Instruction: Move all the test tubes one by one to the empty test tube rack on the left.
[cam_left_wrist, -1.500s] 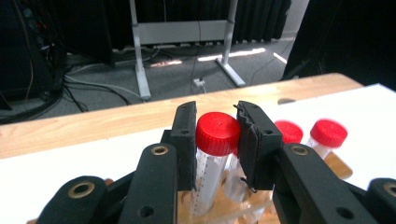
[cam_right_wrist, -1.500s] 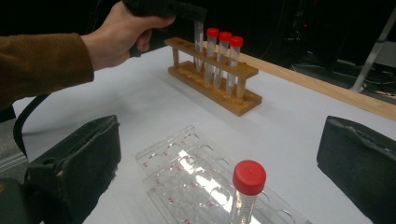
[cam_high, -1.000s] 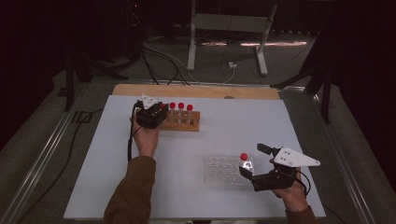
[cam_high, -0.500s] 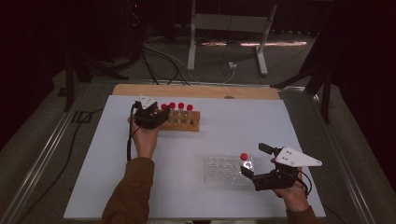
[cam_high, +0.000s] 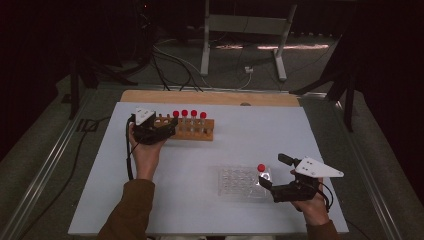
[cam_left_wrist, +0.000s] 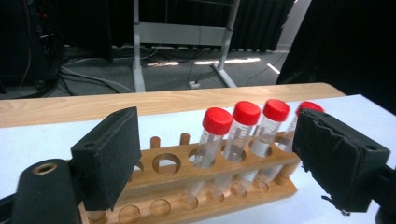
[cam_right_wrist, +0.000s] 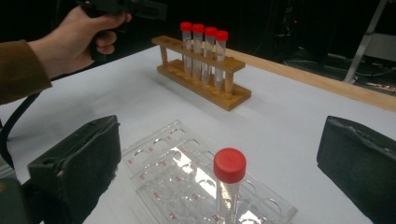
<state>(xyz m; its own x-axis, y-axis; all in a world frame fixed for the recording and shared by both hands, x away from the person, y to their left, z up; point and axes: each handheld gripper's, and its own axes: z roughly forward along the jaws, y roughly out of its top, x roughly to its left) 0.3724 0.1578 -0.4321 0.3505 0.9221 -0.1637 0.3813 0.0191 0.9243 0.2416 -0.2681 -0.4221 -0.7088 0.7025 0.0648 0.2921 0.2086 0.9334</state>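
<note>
Surface: a pale white tabletop (cam_high: 240, 145) with a light wooden strip along its far edge.
Wooden rack: a light-brown wooden test-tube rack (cam_high: 192, 131) stands near the far-left part of the surface, long side running along the far edge; its left holes are empty.
Tubes in rack: four clear plastic tubes with red screw caps (cam_left_wrist: 246, 126) stand upright side by side in the rack's right-hand holes.
Left gripper: the black left gripper (cam_high: 167, 129) sits at the rack's left end, held in the person's left hand (cam_high: 145, 152). Its jaws have just been opening and now stand spread, nothing pinched; in the left gripper view the rack and its tubes show in the gap, clear of both pads.
Clear tray: a transparent plastic rack with rows of round wells (cam_high: 235, 182) lies flat toward the near-right part of the surface.
Single tube: one clear red-capped tube (cam_right_wrist: 229, 184) stands upright at the tray's right end.
Right gripper: the black right gripper (cam_high: 272, 172) is just right of the tray, jaws spread wide either side of the single tube, not touching it.
</note>
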